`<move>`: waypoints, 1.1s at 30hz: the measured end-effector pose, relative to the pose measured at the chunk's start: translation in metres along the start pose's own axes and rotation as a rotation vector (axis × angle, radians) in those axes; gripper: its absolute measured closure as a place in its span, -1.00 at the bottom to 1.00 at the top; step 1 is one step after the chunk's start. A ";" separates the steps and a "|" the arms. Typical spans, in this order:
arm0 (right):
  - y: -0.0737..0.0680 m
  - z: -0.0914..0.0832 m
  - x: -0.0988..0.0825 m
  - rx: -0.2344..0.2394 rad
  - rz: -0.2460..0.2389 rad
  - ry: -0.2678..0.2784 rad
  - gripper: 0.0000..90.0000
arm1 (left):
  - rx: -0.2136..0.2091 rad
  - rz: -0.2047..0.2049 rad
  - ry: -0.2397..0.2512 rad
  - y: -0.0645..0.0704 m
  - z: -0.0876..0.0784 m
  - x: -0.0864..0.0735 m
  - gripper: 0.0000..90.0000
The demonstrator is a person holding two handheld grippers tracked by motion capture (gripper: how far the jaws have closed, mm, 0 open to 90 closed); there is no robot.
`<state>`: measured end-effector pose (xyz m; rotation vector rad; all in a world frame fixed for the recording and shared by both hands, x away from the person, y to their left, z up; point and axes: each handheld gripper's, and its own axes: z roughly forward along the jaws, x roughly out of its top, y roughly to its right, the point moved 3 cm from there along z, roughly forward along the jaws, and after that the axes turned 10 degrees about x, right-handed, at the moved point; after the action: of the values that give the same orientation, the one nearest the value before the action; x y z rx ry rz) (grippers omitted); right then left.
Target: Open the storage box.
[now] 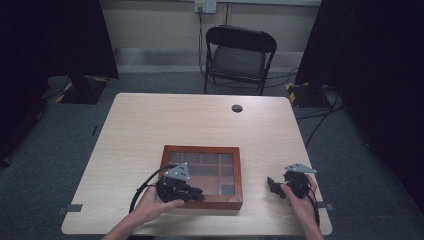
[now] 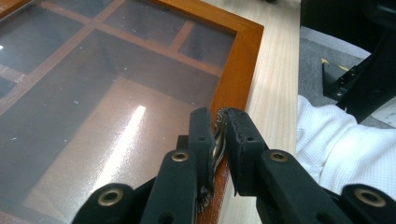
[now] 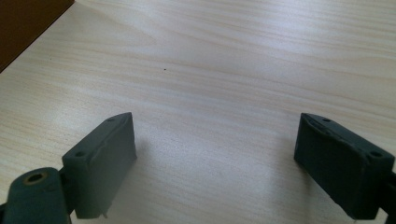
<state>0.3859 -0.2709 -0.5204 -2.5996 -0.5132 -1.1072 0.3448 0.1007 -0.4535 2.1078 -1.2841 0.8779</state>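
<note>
left hand (image 1: 152, 204) lies low at the box (image 1: 202, 176), its fingers (image 2: 201, 140) pinched on the near rim's metal clasp (image 2: 218, 140); right hand (image 1: 300, 192) rests on the bench (image 1: 200, 120), fingers (image 3: 105, 149) spread wide over bare wood.

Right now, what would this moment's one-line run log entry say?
left gripper: shut on metal clasp at front edge of wooden box | right gripper: open over table | glass lid: closed

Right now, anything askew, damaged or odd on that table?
Nothing stands out. The wooden box sits flat and square on the table, its glass lid closed and uncracked. The left gripper is pinched on a small metal latch at the lid's front edge. The right gripper rests open over bare tabletop.
</note>
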 end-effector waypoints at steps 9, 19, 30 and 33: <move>0.000 0.000 0.000 0.001 -0.002 0.000 -0.74 | -0.006 -0.001 -0.010 -0.002 -0.009 0.010 0.80; 0.000 0.000 0.000 0.001 -0.003 0.000 -0.74 | -0.010 -0.021 0.025 -0.003 -0.018 0.021 0.80; 0.000 0.000 0.000 0.002 -0.005 0.001 -0.74 | -0.016 -0.019 0.029 -0.006 -0.024 0.029 0.80; 0.000 0.000 0.000 0.001 -0.004 0.000 -0.74 | -0.016 -0.023 0.037 -0.006 -0.025 0.031 0.80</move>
<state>0.3864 -0.2710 -0.5205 -2.5984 -0.5197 -1.1081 0.3546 0.1031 -0.4141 2.0805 -1.2411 0.8901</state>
